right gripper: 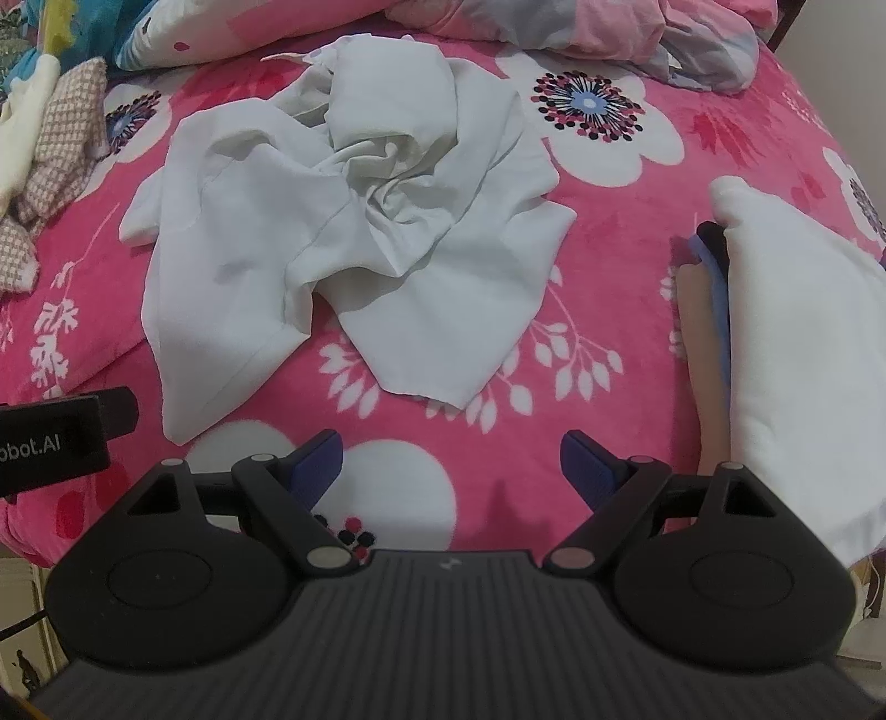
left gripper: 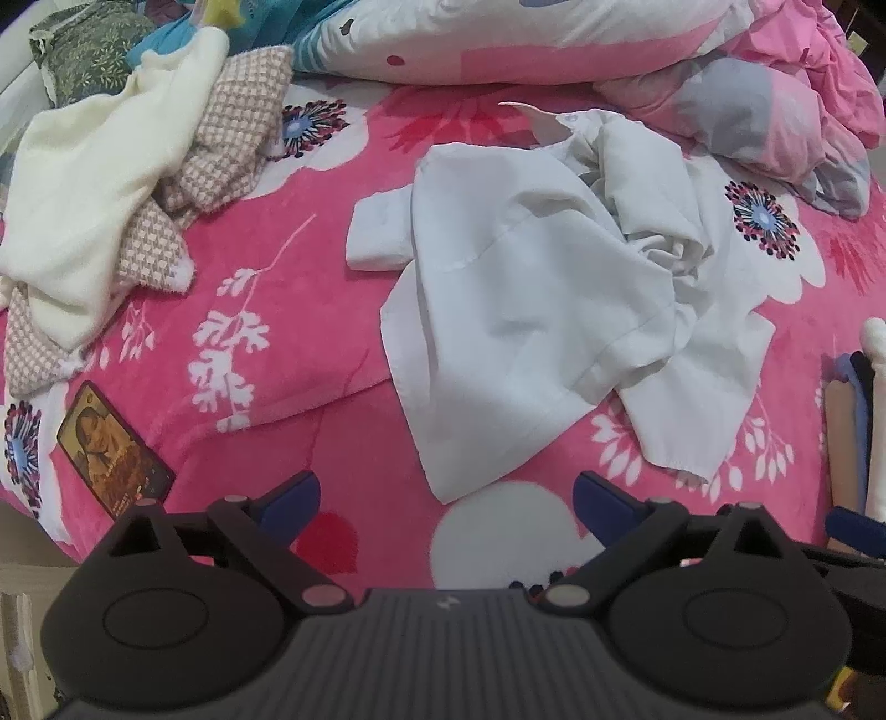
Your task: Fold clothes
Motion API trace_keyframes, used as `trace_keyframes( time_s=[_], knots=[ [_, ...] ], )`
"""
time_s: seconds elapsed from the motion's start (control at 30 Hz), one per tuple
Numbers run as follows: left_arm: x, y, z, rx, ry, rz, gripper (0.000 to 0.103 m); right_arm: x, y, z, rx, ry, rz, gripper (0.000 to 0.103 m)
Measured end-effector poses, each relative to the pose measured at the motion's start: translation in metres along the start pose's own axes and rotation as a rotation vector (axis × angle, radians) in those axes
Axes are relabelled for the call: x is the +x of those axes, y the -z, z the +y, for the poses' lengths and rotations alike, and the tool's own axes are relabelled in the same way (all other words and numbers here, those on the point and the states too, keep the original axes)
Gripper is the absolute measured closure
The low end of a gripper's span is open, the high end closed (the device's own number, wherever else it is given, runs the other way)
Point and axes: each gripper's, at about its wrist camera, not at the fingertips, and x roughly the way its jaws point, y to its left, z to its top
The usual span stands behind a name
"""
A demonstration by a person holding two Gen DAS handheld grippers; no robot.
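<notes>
On the bed, at the far left of the left wrist view, a cream cloth [left gripper: 83,183] lies heaped over a checked cloth [left gripper: 232,138]. Below them a phone [left gripper: 113,451] rests face up near the blanket's [left gripper: 310,310] edge, its screen lit.

The white shirt [left gripper: 554,310] lies crumpled on the pink flowered blanket, in the middle of the bed. Its long axis runs from the near hem, just ahead of the claws, up toward the pillows [left gripper: 526,44]; the hem points at the camera and the twisted, bunched part sits at the far end (a folded sleeve sticks out to the left side). In the right wrist view the shirt [right gripper: 343,232] shows the same lie, with the knot of folds near its middle.

The left claw [left gripper: 447,501] hangs over the blanket with jaws wide, holding nothing. The right claw [right gripper: 451,462] is likewise wide and empty, short of the shirt's hem. To its right a white cloth [right gripper: 797,354] lies on the blanket's edge.
</notes>
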Motion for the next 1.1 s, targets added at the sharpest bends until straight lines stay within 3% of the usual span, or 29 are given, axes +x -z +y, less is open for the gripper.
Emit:
trace_keyframes(
  time_s=[0.2,0.73,0.87,1.1],
  knots=[
    [-0.001,0.002,0.010,-0.045,0.055,0.004,0.006,-0.003,0.000,0.002,-0.004,-0.001,-0.001,0.017],
    [0.002,-0.006,0.019,-0.062,0.087,0.002,0.000,-0.001,-0.004,0.007,0.016,0.019,-0.005,0.017],
    [0.002,-0.006,0.016,-0.048,0.058,-0.015,0.000,0.000,-0.005,0.008,0.021,0.023,-0.003,0.016],
    [0.012,-0.002,0.017,-0.030,0.045,0.026,0.000,0.002,-0.005,0.008,0.016,0.027,-0.007,0.016]
  ],
)
